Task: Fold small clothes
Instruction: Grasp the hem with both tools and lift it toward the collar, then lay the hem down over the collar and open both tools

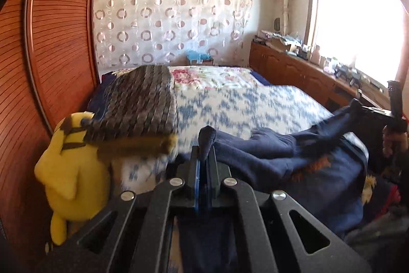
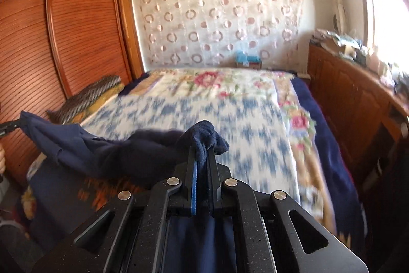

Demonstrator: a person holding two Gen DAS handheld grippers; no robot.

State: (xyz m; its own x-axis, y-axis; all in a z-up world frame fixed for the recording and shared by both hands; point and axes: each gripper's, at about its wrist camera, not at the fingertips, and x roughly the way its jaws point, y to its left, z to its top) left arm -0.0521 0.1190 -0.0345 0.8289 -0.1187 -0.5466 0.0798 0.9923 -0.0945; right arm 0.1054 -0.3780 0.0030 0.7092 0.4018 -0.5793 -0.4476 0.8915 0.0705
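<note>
Both claws (image 1: pixel 203 145) (image 2: pixel 202 145) clamped (tilted downward)

We see the bedspread (image 2: pixel 230 106) only as a blur, so its blue pattern has no clear shape. The navy garment (image 1: pixel 268 147) runs under the left gripper (image 1: pixel 203 160) and leaves the bottom edge. Of the right gripper (image 1: pixel 395 106) only a dark, small part shows at the picture's border.
</note>
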